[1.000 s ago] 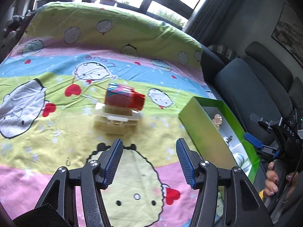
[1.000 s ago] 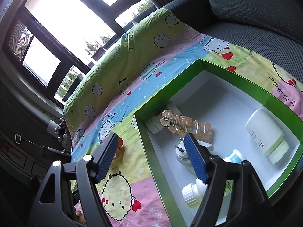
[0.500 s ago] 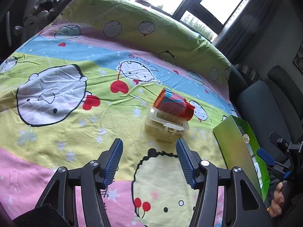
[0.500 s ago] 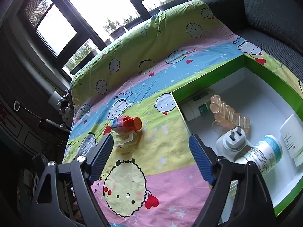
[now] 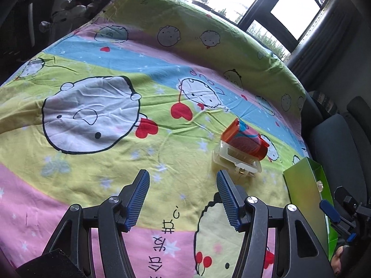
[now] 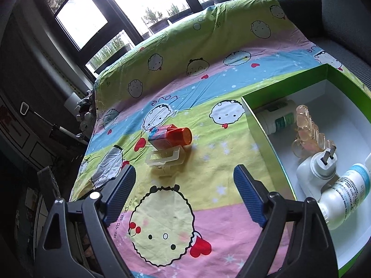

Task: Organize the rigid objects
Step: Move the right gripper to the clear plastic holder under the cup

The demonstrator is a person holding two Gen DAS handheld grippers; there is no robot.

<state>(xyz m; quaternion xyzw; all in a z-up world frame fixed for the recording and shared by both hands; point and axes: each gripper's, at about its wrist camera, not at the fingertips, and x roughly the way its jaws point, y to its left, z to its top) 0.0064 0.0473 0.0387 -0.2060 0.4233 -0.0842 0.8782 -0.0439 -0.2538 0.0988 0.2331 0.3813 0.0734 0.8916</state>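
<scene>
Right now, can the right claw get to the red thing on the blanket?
Probably yes. The right claw is open, and only bare blanket lies between it and the red thing, which rests on a clear case.

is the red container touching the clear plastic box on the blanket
Touching. In the right wrist view the red container lies across the far edge of the clear plastic box with no gap; the left wrist view agrees.
</scene>
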